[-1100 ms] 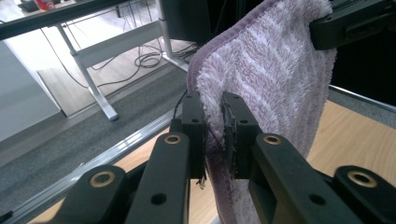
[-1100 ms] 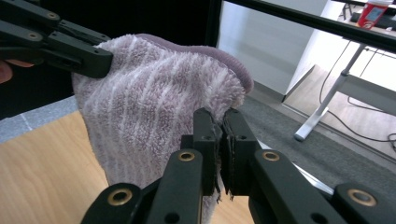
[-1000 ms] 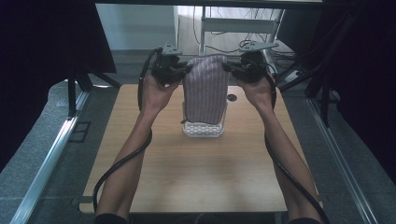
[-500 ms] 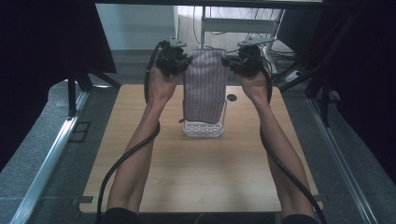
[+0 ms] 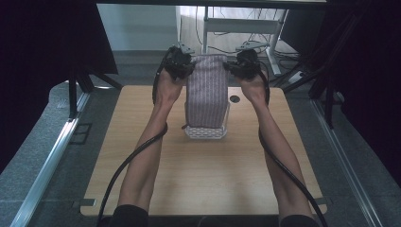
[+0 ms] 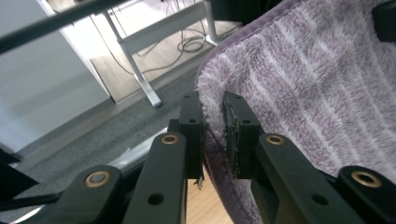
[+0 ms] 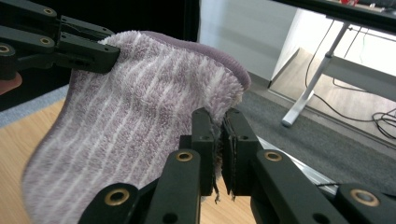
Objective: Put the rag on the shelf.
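A purple towel with white stripes [image 5: 206, 92] hangs stretched between both grippers above the far half of the table. My left gripper [image 5: 188, 65] is shut on its upper left corner; in the left gripper view [image 6: 214, 126] the pads pinch the towel's hem [image 6: 299, 70]. My right gripper [image 5: 232, 66] is shut on the upper right corner, and the right gripper view [image 7: 218, 135] shows the edge of the towel [image 7: 140, 116] clamped between the jaws, with the left gripper [image 7: 112, 53] at the far corner. The towel's lower end drops into a white basket [image 5: 205, 132].
The wooden table [image 5: 203, 179] has a small dark hole [image 5: 235, 99] near its far edge. Beyond the table lie grey floor, a white desk frame [image 5: 236, 23] and loose cables. A metal rail [image 5: 52, 151] runs along the left.
Both hands have moved away from the person, toward the table's far edge, and a little down, carrying the towel with them. The grip on both corners is unchanged.
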A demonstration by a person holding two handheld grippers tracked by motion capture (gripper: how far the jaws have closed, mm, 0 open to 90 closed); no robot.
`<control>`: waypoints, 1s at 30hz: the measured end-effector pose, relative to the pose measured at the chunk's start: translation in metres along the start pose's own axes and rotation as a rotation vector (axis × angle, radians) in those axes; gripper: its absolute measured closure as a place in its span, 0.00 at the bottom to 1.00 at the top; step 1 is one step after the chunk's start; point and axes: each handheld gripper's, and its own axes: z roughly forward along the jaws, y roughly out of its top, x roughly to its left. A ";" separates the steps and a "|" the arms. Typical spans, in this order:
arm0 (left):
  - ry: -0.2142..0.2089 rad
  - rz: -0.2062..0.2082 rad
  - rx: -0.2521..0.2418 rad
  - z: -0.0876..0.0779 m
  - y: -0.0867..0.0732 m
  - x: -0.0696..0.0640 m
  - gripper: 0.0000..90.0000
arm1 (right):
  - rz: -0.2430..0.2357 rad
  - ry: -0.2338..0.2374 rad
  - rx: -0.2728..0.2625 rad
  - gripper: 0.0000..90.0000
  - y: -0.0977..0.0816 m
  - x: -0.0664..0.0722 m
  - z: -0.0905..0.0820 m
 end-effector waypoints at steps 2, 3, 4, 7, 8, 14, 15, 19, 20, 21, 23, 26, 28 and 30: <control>0.004 0.008 0.012 0.004 -0.003 0.000 0.87 | 0.010 -0.001 0.014 0.93 -0.004 -0.002 0.006; 0.001 0.008 0.023 0.007 -0.004 0.000 0.87 | 0.016 -0.002 0.020 0.93 -0.006 -0.002 0.008; 0.001 0.006 0.027 0.011 -0.007 -0.001 0.87 | 0.021 -0.004 0.027 0.93 -0.008 -0.003 0.011; 0.003 0.017 0.058 0.020 -0.013 -0.002 0.87 | 0.030 -0.005 0.051 0.93 -0.014 -0.004 0.019; 0.002 0.018 0.067 0.023 -0.015 -0.002 0.87 | 0.031 -0.005 0.060 0.93 -0.016 -0.004 0.021; -0.038 0.006 0.134 0.042 -0.032 -0.003 0.86 | 0.034 -0.006 0.113 0.93 -0.029 -0.004 0.036; -0.043 0.006 0.141 0.043 -0.034 -0.003 0.86 | 0.035 -0.004 0.123 0.93 -0.031 -0.004 0.037; -0.076 -0.018 0.168 0.047 -0.041 -0.002 0.84 | 0.057 0.011 0.150 0.90 -0.041 -0.005 0.043; -0.083 -0.024 0.187 0.049 -0.043 0.000 0.80 | 0.063 0.022 0.159 0.86 -0.043 -0.006 0.044; -0.078 -0.025 0.189 0.048 -0.044 0.000 0.75 | 0.068 0.014 0.164 0.83 -0.045 -0.006 0.045; -0.073 -0.039 0.188 0.047 -0.047 0.003 0.67 | 0.084 0.018 0.164 0.80 -0.047 -0.007 0.045; -0.055 -0.053 0.185 0.044 -0.051 0.007 0.54 | 0.085 0.019 0.160 0.76 -0.048 -0.007 0.044; -0.053 -0.074 0.187 0.042 -0.053 0.010 0.45 | 0.089 0.022 0.161 0.73 -0.048 -0.007 0.042; -0.052 -0.083 0.185 0.039 -0.055 0.012 0.41 | 0.089 0.023 0.162 0.70 -0.049 -0.006 0.041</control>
